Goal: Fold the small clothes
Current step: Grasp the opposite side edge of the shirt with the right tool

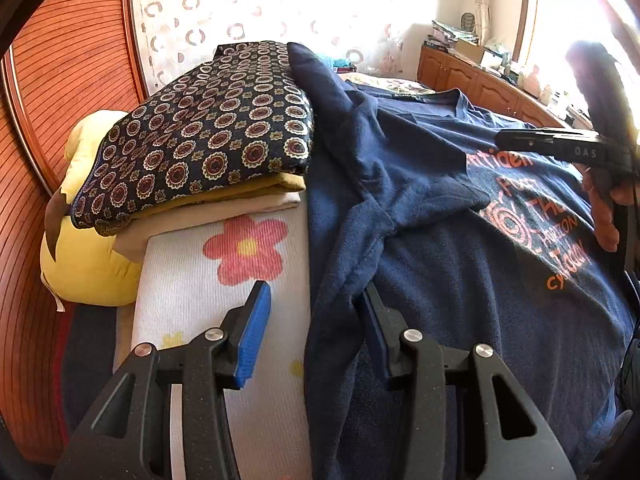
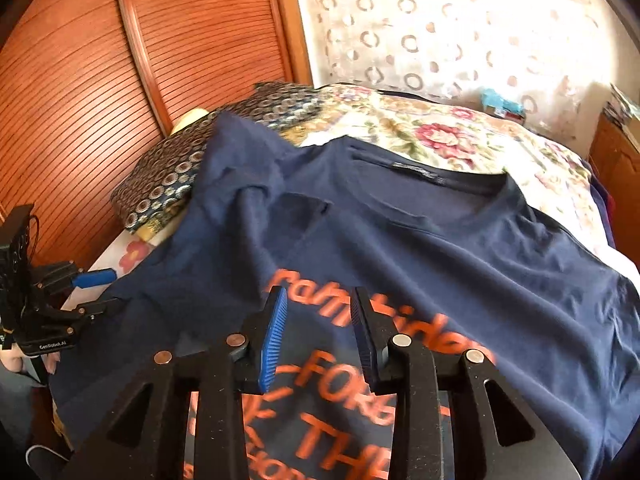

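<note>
A navy T-shirt [image 1: 460,264] with orange print lies spread face up on the bed, its left sleeve [image 1: 352,168] bunched and lying over the body. It also shows in the right wrist view [image 2: 460,248]. My left gripper [image 1: 316,308] is open at the shirt's left side edge, with the edge between its blue pads. It also shows in the right wrist view [image 2: 102,288]. My right gripper [image 2: 318,320] is open and empty above the orange print. It shows in the left wrist view [image 1: 560,144] over the shirt's right half.
A stack of folded clothes topped by a dark patterned piece [image 1: 200,136] sits left of the shirt, on a white flowered cloth [image 1: 224,280]. A yellow cushion [image 1: 84,256] lies beside a wooden slatted door [image 2: 80,80]. A floral bedspread [image 2: 460,136] extends behind. A wooden cabinet [image 1: 480,84] stands far right.
</note>
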A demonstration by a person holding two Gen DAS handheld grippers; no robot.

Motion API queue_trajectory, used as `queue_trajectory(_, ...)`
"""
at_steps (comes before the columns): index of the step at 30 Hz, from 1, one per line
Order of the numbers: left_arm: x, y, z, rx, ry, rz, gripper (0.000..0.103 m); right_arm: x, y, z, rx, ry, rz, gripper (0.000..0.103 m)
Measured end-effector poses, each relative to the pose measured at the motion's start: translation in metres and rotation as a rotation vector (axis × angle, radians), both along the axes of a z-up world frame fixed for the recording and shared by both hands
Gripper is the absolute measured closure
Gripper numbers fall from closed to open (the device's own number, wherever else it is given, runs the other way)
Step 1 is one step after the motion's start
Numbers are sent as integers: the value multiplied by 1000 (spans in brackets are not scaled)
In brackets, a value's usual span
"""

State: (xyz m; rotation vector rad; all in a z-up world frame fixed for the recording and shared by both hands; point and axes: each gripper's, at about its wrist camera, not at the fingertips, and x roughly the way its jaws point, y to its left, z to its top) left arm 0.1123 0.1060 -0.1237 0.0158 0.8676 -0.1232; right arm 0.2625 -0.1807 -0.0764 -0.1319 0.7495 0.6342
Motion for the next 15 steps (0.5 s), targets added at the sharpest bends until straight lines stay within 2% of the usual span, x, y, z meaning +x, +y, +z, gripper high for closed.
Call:
queue_trajectory(4,0,0,0,0,0,0,57,15,-2,-2,30,34,-32,69)
queue_trajectory(10,0,0,0,-2,0,0,57,39,28,4,47,42,-15,69)
queue_trajectory(15,0,1,0,-5,-1,0,57,73,65,-17,29,77,-47,69)
